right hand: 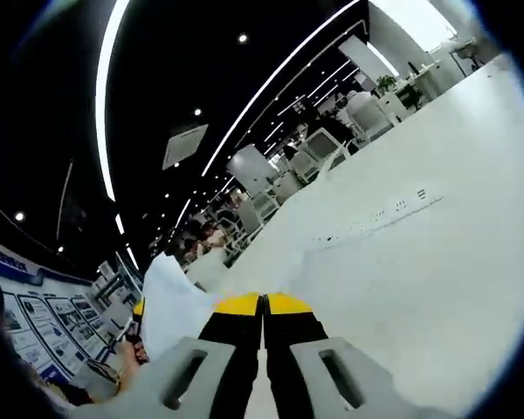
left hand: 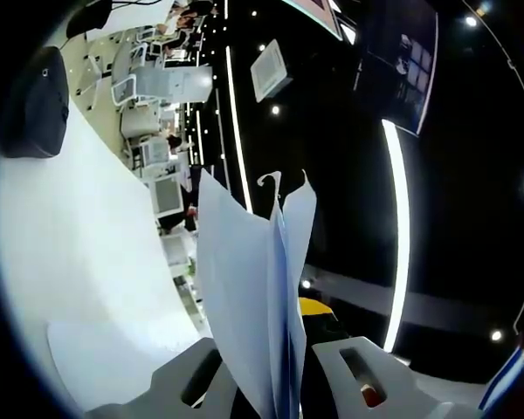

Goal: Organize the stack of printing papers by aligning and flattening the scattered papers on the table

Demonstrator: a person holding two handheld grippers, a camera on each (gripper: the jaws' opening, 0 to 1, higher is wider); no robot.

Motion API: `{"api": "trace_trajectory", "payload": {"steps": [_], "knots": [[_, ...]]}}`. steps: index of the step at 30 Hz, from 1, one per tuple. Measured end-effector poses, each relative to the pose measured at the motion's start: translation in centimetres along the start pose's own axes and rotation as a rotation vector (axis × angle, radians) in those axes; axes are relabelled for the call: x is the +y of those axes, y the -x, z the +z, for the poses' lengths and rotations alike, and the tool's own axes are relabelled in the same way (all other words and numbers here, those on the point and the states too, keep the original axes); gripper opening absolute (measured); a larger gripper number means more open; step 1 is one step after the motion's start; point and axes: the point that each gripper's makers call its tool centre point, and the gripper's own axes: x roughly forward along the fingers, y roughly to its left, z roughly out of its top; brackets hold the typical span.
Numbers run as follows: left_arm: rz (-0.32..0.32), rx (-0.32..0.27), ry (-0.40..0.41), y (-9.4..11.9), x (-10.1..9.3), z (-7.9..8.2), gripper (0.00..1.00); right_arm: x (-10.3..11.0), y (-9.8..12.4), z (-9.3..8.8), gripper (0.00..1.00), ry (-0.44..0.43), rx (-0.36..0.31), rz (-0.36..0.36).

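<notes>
The left tool (left hand: pixel 284 367) grips a sheaf of papers (left hand: pixel 249 297) upright between its jaws, lifted off the table (left hand: pixel 79 262). The right tool (right hand: pixel 264 336) is closed, apparently pinching a sheet. Aligning seems underway; flattening remains.

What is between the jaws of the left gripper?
The left gripper pinches a few sheets of paper, standing up from its jaws. Their lower edge is hidden between the jaws.

A sheaf of white papers (left hand: pixel 258 297) stands on edge, its sheets fanning apart toward twelve o'clock. In the right gripper view the papers (right hand: pixel 170 310) rise at eight o'clock.
</notes>
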Motion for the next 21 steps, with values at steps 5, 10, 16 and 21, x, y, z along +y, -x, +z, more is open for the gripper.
{"api": "trace_trajectory", "payload": {"steps": [5,10,16,21], "knots": [[0.0,0.001,-0.002,0.0,0.0,0.0,0.06,1.3,0.0,1.2,0.0,-0.06,-0.108,0.09],[0.003,0.001,-0.001,0.0,0.1,0.0,0.06,2.1,-0.1,0.8,0.0,-0.032,-0.133,0.109],[0.005,0.002,-0.004,-0.1,0.2,0.1,0.06,2.8,0.1,0.6,0.0,-0.055,-0.168,0.143],[0.004,0.003,-0.004,-0.1,0.1,0.0,0.06,3.4,0.5,1.0,0.0,-0.058,-0.178,0.165]]}}
